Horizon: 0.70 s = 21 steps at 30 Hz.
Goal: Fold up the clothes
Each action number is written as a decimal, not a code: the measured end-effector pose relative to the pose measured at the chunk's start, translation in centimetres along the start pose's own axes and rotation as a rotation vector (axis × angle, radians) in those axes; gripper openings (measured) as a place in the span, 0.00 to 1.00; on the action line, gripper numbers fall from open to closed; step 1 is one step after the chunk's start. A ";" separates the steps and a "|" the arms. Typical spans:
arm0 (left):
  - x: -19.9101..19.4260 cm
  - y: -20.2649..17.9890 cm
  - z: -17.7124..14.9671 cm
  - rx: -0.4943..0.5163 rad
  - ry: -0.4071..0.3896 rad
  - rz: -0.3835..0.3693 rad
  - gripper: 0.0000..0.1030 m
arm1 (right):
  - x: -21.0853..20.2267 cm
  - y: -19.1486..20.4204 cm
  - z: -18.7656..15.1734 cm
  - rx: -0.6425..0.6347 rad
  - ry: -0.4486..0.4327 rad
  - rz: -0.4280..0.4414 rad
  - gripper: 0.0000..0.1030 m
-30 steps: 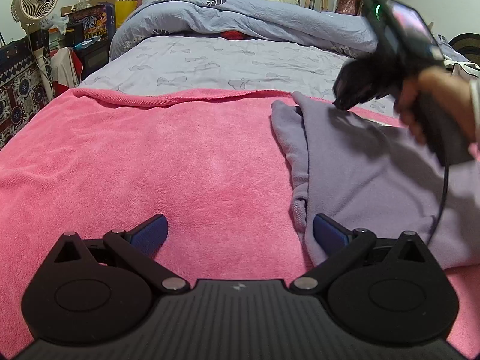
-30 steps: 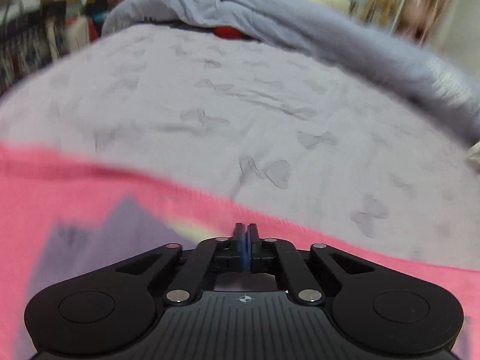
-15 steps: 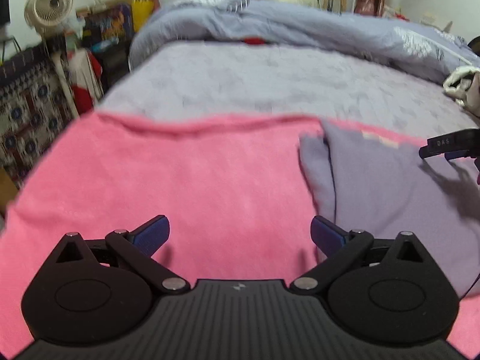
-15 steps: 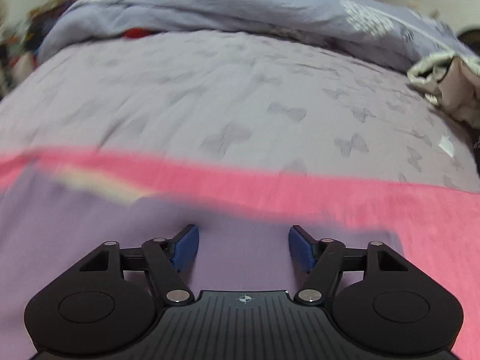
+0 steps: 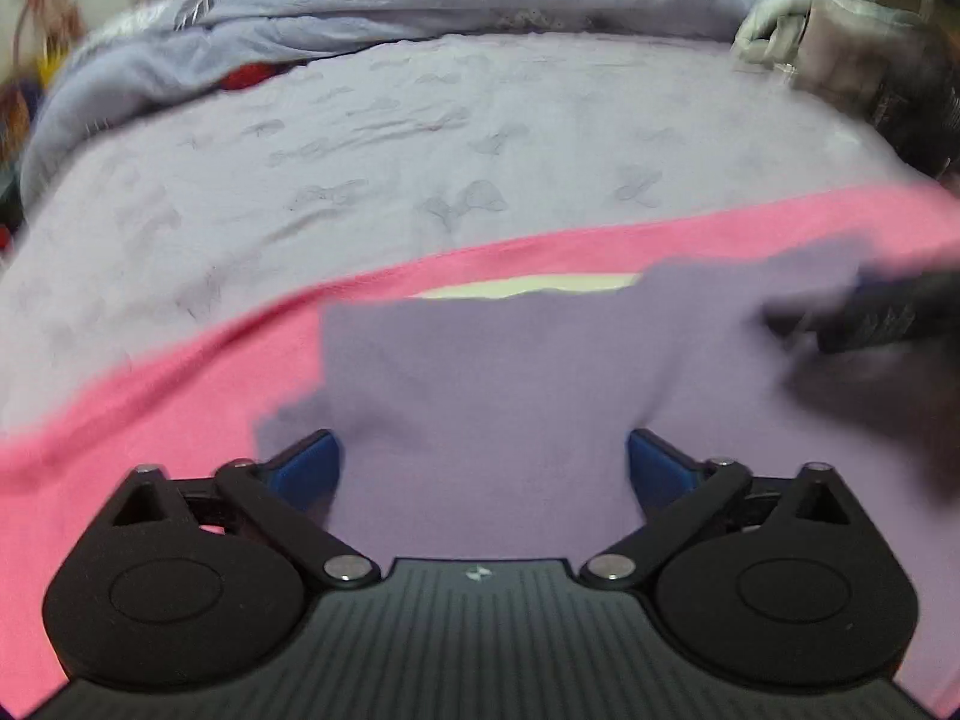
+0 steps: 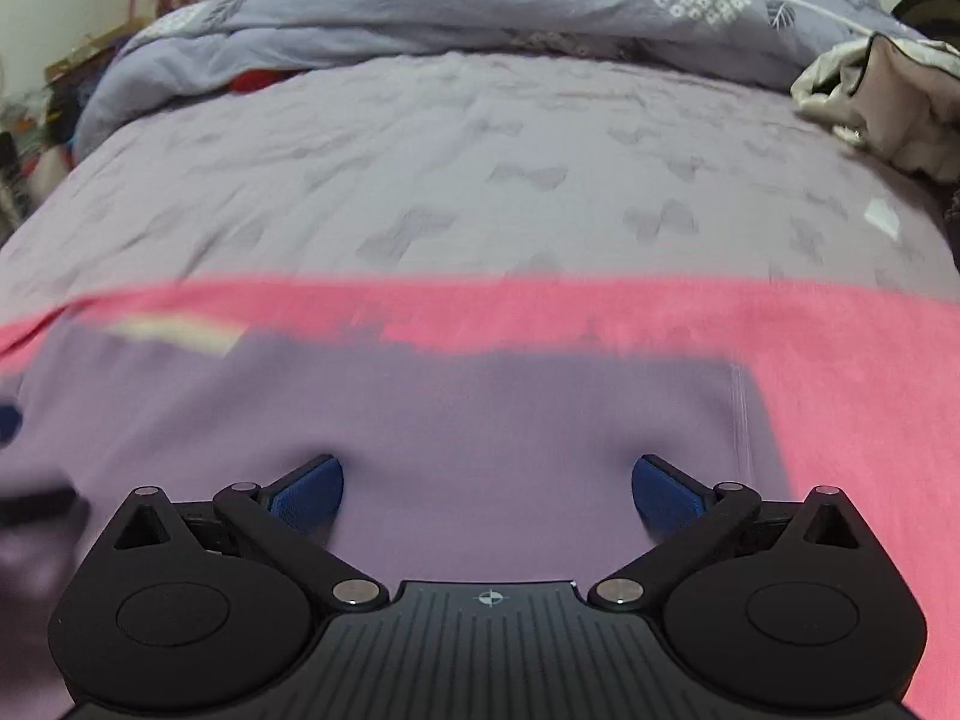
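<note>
A garment point(image 6: 420, 420) lies flat on a towel point(image 6: 840, 372) spread across the bed point(image 6: 480, 150). Behind them a duvet point(image 6: 480, 6) is bunched; crumpled clothing point(image 6: 888, 102) sits far right.

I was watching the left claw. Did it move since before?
Yes. The left claw slid right off the pink blanket and now sits over the purple garment.

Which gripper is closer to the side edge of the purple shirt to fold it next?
Probably the left hand-held gripper: the purple shirt's side edge lies right by its finger. The right hand-held gripper, open, sits further in.
</note>
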<state>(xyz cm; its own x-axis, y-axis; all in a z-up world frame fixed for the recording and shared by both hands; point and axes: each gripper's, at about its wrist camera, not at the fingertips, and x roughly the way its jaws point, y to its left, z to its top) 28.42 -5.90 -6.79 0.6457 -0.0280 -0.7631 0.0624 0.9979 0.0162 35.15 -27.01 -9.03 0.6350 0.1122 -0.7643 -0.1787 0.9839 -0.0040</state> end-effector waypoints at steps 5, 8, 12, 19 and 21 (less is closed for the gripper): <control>-1.7 3.2 1.4 -0.140 -0.025 0.295 0.94 | -5.6 0.1 -1.1 -0.061 -0.065 -0.021 0.81; -5.7 4.5 -0.4 -0.188 -0.112 0.078 0.96 | -9.0 0.0 -5.4 -0.098 -0.034 0.071 0.89; -5.3 1.5 -4.4 0.160 0.030 0.237 1.00 | -10.8 -1.3 -11.0 -0.162 -0.001 0.053 0.92; -7.7 6.0 -3.9 0.002 0.072 0.445 0.93 | -14.7 -5.1 -12.3 -0.132 0.139 -0.148 0.95; -9.0 4.5 -3.7 0.013 0.041 0.374 0.97 | -15.9 -4.1 -12.0 -0.166 0.086 -0.169 0.95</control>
<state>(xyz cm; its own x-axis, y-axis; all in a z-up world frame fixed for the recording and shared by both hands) 20.05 -0.94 -2.22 0.5945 0.3410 -0.7282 -0.1624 0.9379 0.3066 16.81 -34.48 -4.63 0.6016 -0.0710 -0.7957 -0.2006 0.9507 -0.2365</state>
